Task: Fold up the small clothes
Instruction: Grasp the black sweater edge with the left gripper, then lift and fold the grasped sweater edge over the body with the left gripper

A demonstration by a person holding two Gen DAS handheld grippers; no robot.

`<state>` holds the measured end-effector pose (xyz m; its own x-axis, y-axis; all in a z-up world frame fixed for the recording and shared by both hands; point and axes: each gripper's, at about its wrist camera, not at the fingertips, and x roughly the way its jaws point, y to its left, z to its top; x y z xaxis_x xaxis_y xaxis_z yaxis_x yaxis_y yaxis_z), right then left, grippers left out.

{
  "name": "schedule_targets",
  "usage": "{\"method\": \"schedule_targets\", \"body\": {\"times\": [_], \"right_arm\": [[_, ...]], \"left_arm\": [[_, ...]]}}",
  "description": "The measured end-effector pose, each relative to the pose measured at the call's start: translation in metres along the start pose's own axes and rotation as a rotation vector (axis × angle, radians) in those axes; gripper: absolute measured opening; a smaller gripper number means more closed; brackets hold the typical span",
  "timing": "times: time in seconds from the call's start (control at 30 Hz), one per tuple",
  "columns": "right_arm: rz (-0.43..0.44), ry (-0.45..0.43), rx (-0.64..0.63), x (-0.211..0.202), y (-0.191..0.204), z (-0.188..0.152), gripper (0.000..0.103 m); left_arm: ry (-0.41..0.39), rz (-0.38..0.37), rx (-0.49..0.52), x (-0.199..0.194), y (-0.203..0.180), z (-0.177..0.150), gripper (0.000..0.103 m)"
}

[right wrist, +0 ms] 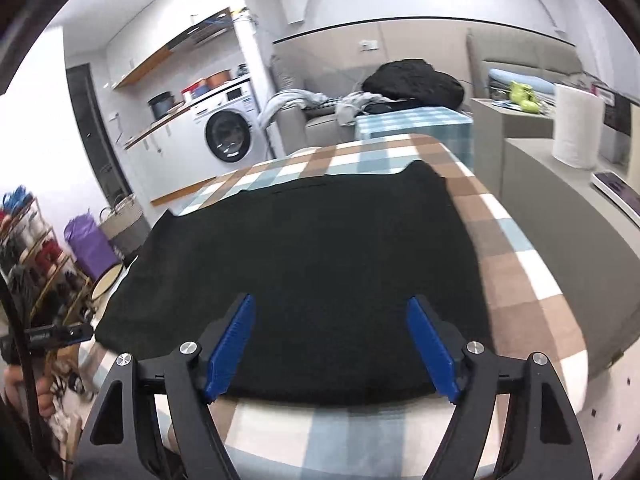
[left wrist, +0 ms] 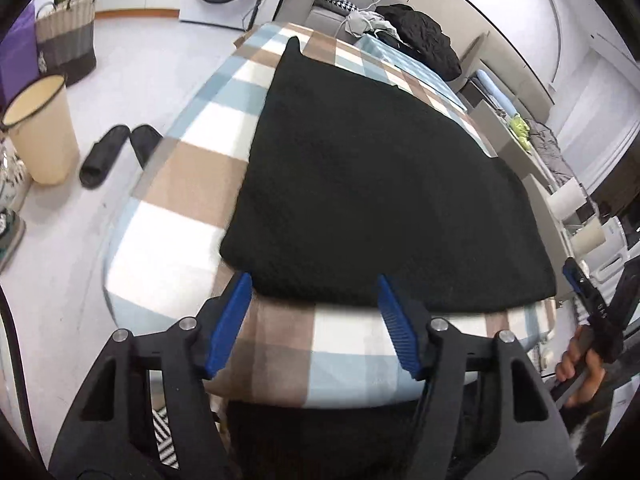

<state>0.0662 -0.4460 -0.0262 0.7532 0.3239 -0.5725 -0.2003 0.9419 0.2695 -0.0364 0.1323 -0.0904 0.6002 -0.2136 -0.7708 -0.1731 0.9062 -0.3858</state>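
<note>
A black knit garment (left wrist: 372,176) lies flat on a table covered with a checked brown, blue and white cloth (left wrist: 176,216). My left gripper (left wrist: 314,286) is open, its blue fingertips at the garment's near edge, toward its left corner. In the right wrist view the same garment (right wrist: 312,248) fills the middle of the checked table (right wrist: 520,280). My right gripper (right wrist: 330,308) is open, its fingertips over the garment's near edge. Neither gripper holds anything. The right gripper also shows at the left wrist view's right edge (left wrist: 580,280).
On the floor to the left stand a cream bin (left wrist: 40,128), a pair of black slippers (left wrist: 116,152) and a woven basket (left wrist: 66,40). A washing machine (right wrist: 228,132) stands behind. A dark clothes pile (right wrist: 412,80) lies on a far sofa. Paper roll (right wrist: 576,124) stands on the right counter.
</note>
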Motion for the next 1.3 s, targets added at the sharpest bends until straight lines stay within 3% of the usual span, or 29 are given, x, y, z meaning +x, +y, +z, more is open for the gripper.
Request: {"method": "schedule_targets", "body": {"times": [0.13, 0.2, 0.33, 0.57, 0.67, 0.8, 1.0, 1.3], "right_arm": [[0.005, 0.001, -0.007, 0.000, 0.008, -0.004, 0.079], [0.000, -0.003, -0.007, 0.000, 0.008, -0.004, 0.079], [0.004, -0.005, 0.014, 0.002, 0.004, -0.005, 0.079], [0.024, 0.023, 0.026, 0.010, 0.000, -0.009, 0.080], [0.027, 0.031, 0.013, 0.014, 0.002, -0.012, 0.080], [0.041, 0.044, 0.015, 0.018, 0.001, -0.013, 0.080], [0.015, 0.051, 0.016, 0.021, -0.001, -0.016, 0.080], [0.005, 0.072, 0.010, 0.026, -0.002, -0.016, 0.080]], "left_arm": [[0.100, -0.053, -0.024, 0.012, 0.000, -0.004, 0.062], [0.097, -0.063, -0.048, 0.012, 0.002, -0.004, 0.062], [0.030, -0.088, -0.106, 0.015, 0.006, -0.003, 0.063], [-0.102, -0.018, -0.100, 0.030, -0.009, 0.008, 0.062], [-0.123, 0.019, -0.112, 0.038, -0.014, 0.017, 0.055], [-0.147, 0.047, -0.145, 0.050, -0.011, 0.030, 0.021], [-0.181, 0.027, -0.086, 0.038, -0.004, 0.035, 0.018], [-0.271, 0.114, 0.020, 0.017, -0.015, 0.043, 0.017]]}}
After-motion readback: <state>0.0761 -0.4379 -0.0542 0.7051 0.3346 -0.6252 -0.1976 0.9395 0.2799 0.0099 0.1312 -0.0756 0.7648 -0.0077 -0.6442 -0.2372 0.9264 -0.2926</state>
